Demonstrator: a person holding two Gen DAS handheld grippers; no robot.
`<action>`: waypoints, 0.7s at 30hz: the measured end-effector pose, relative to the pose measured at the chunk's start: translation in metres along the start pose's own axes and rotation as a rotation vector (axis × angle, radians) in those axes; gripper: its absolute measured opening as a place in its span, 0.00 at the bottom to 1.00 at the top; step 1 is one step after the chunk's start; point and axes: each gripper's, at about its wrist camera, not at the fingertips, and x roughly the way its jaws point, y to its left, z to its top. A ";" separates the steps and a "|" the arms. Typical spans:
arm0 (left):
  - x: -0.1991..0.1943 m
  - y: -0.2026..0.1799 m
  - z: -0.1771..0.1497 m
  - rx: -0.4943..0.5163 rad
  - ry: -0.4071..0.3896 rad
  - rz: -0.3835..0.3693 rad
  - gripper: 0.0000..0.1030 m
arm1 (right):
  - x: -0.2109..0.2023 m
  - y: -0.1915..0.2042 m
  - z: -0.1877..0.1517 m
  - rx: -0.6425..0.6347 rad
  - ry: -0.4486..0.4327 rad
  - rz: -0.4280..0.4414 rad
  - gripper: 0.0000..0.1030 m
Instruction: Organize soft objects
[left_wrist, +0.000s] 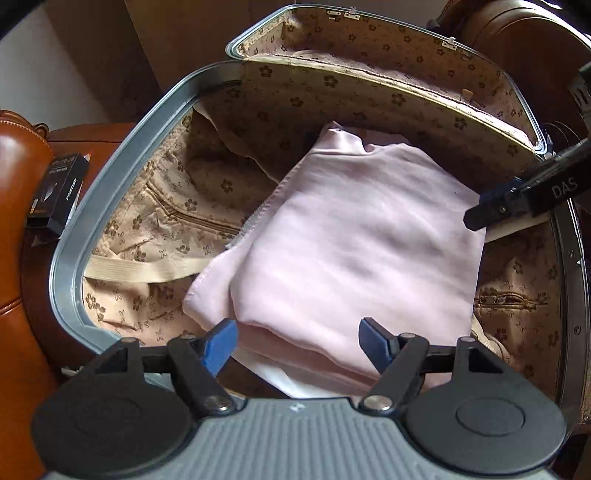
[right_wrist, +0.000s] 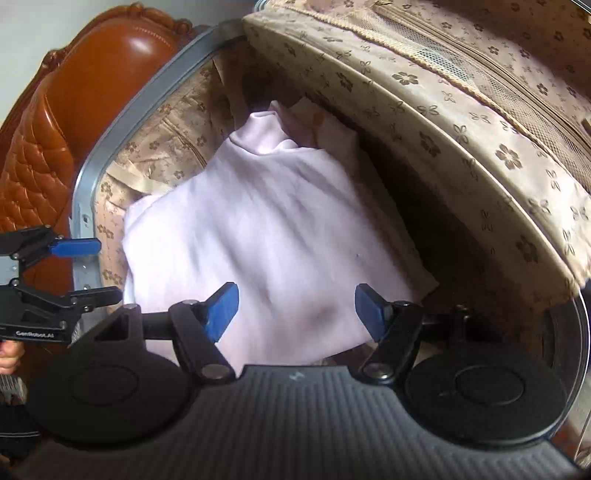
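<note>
Pale pink, plain and unpatterned: folded cloth (left_wrist: 354, 236) just ahead of the left gripper (left_wrist: 297, 341), blue at the pads, black along the arms. Beige, scattered with brown flower prints: suitcase lining (left_wrist: 177, 206) around the cloth, framed by a silver-grey rim (left_wrist: 122, 173). Cream: elastic strap (left_wrist: 147, 267) off to the left. Glossy orange-brown: quilted leather chair (right_wrist: 44, 162) beyond the rim. Black: small box (left_wrist: 55, 192) far left. Blue-tipped and black again: right gripper (right_wrist: 295, 310)
</note>
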 end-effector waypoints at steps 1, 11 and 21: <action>-0.001 0.006 0.007 0.025 -0.011 -0.013 0.75 | -0.006 0.001 -0.009 0.054 -0.017 0.006 0.75; 0.039 0.018 0.052 0.346 0.066 -0.112 0.75 | 0.039 0.020 -0.122 0.740 0.014 0.227 0.75; 0.080 0.028 0.043 0.510 0.143 -0.187 0.69 | 0.096 0.030 -0.147 0.959 -0.121 0.203 0.77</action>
